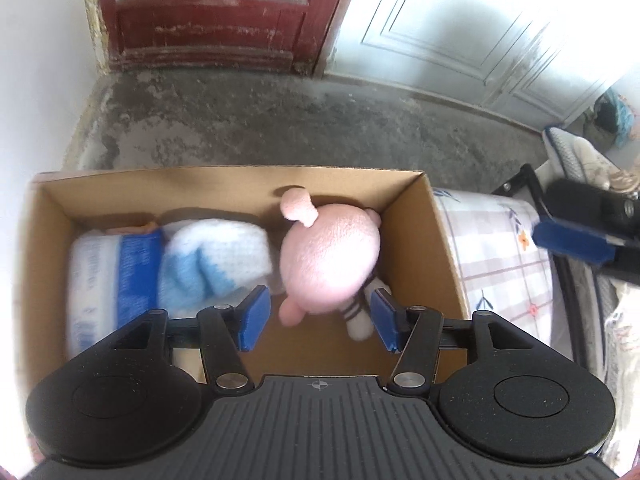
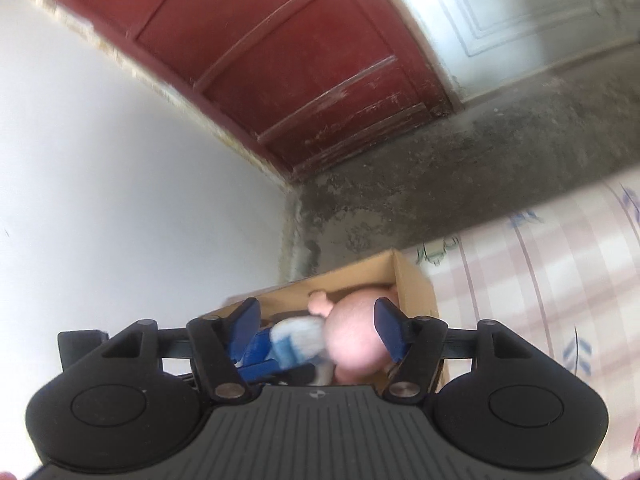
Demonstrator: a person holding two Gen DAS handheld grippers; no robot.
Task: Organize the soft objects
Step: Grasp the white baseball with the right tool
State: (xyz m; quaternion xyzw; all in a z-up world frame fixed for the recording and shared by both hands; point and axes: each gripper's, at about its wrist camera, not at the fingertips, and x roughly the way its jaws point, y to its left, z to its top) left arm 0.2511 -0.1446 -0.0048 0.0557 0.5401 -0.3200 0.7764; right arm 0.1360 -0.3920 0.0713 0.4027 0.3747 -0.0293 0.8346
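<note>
An open cardboard box (image 1: 404,200) stands on the bed edge. In it lie a pink plush toy (image 1: 328,252) with striped legs, a blue-and-white knitted item (image 1: 216,256) and a blue-and-white soft pack (image 1: 100,276). My left gripper (image 1: 318,320) hovers open over the box, its blue pads either side of the plush's lower end without pressing it. My right gripper (image 2: 318,330) is open and empty, higher up and tilted. Behind it I see the box (image 2: 412,280), the plush (image 2: 356,336) and the knitted item (image 2: 298,336). One of its blue pads (image 1: 572,245) shows at the right in the left wrist view.
The box rests on a checked floral bedsheet (image 1: 492,248) that stretches to the right (image 2: 540,280). Beyond it lies a grey concrete floor (image 1: 280,120), a red door (image 1: 212,12), a white door (image 1: 460,20) and a white wall (image 2: 120,180) on the left.
</note>
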